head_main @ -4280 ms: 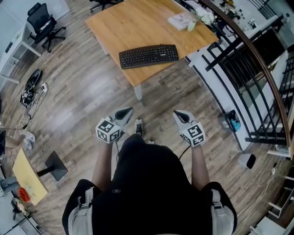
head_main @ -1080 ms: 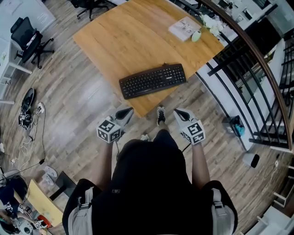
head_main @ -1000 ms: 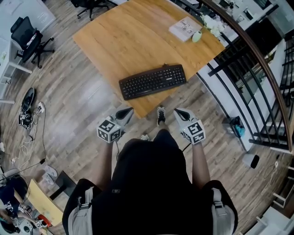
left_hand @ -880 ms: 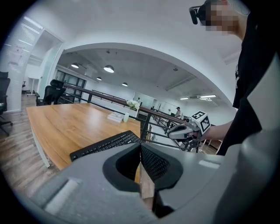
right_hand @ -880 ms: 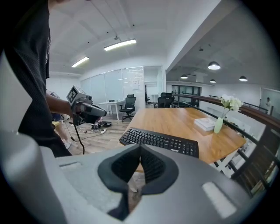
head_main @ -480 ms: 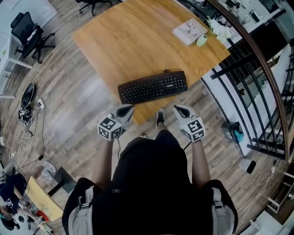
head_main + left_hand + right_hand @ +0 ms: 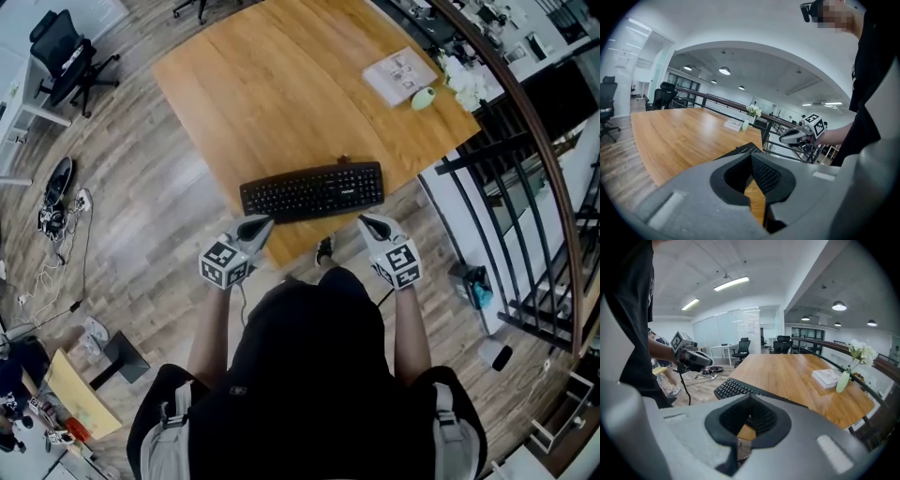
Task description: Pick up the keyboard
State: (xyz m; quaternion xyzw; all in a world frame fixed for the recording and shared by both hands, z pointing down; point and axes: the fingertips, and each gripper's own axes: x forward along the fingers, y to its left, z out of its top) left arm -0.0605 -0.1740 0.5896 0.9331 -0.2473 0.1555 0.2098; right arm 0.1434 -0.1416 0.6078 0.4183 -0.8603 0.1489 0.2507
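Ahead of both hand-held grippers, a large wooden surface is seen, and the black keyboard is laid flat on it, close to the edge nearest to them. Its long side is stretched across, so that one short end lies just ahead of the left hand-held gripper and the other just ahead of the right hand-held gripper. It is touched by neither. Both are clenched, with the jaws pressed together and nothing held between them. Far beyond the right hand-held gripper, a white booklet and a small green vase are found, well apart from the keyboard.

The keyboard is judged to be light and stiff, a long thin plastic body that should not bend when lifted. Its casing is probably smooth, so some slipping can be expected if only one end is taken. The best hold is judged to be at the two short ends, one for each hand-held gripper, on the plain rim and not on the keys, which can be pressed in. The jaws must be released first, since the body lies low on the surface.
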